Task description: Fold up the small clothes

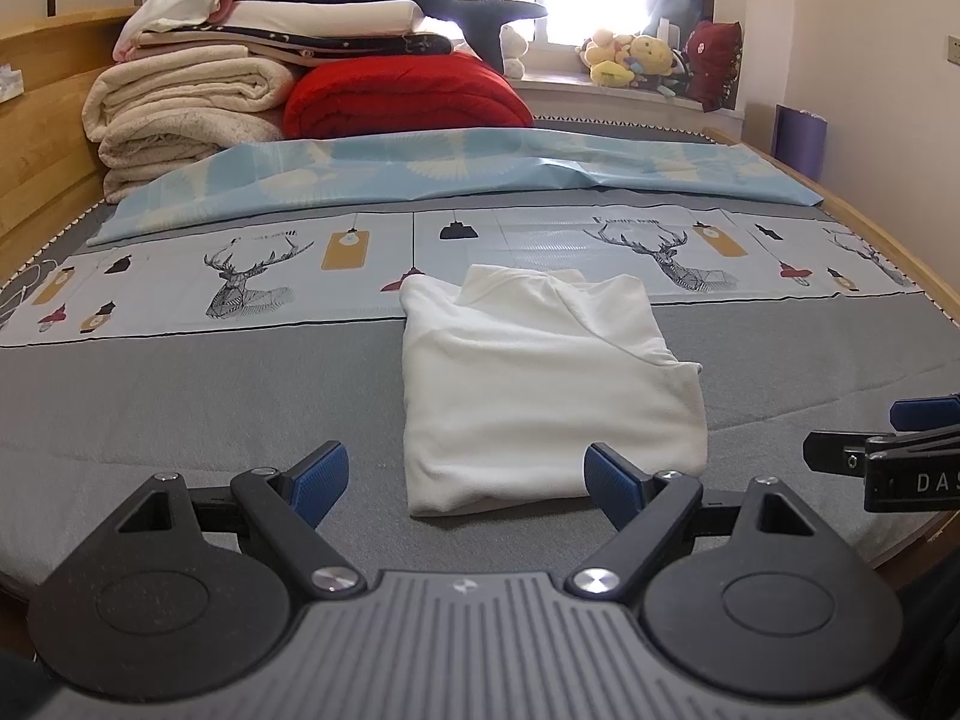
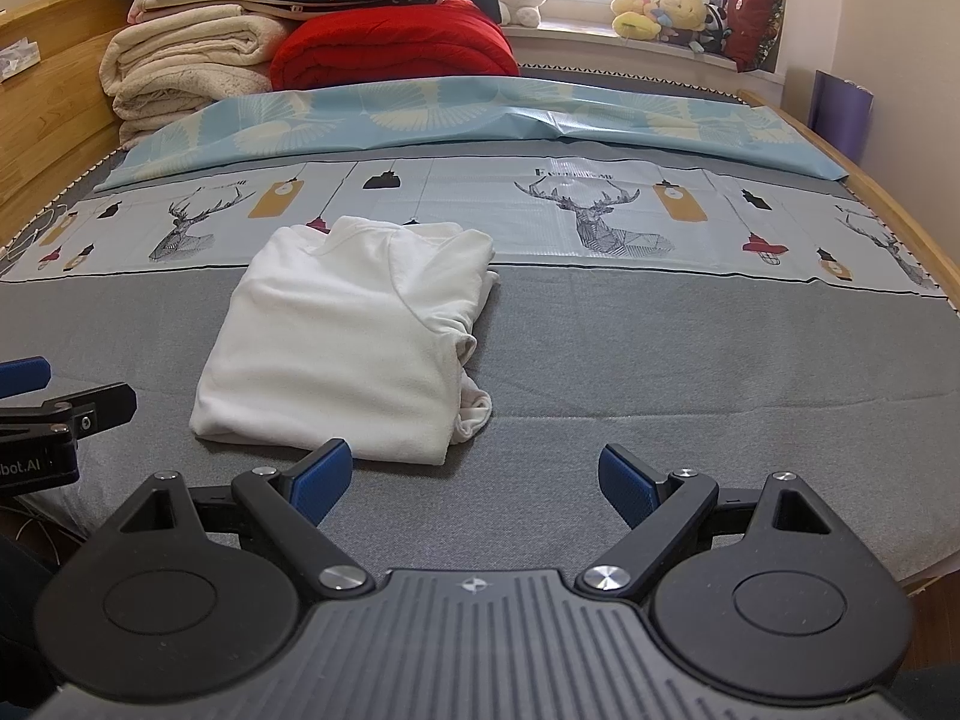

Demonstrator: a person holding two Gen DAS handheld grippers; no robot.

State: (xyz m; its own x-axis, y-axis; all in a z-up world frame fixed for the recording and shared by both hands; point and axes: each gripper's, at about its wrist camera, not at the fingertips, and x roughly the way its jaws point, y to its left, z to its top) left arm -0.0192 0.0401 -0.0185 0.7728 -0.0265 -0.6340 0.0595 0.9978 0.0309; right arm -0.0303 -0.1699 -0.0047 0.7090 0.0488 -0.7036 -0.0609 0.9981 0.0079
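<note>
A white small garment (image 1: 540,384) lies folded into a compact rectangle on the grey bed cover (image 1: 210,396), its collar towards the far side. It also shows in the right wrist view (image 2: 354,342). My left gripper (image 1: 465,483) is open and empty just short of the garment's near edge. My right gripper (image 2: 474,480) is open and empty, to the right of the garment's near corner. Each gripper shows at the edge of the other's view: the right gripper (image 1: 900,450) and the left gripper (image 2: 48,414).
Folded blankets and a red quilt (image 1: 408,96) are stacked at the head of the bed. A blue patterned sheet (image 1: 480,168) and a deer-print sheet (image 1: 240,276) lie across the bed. Plush toys (image 1: 636,57) sit on the windowsill. A wooden bed frame (image 1: 36,138) runs along the left.
</note>
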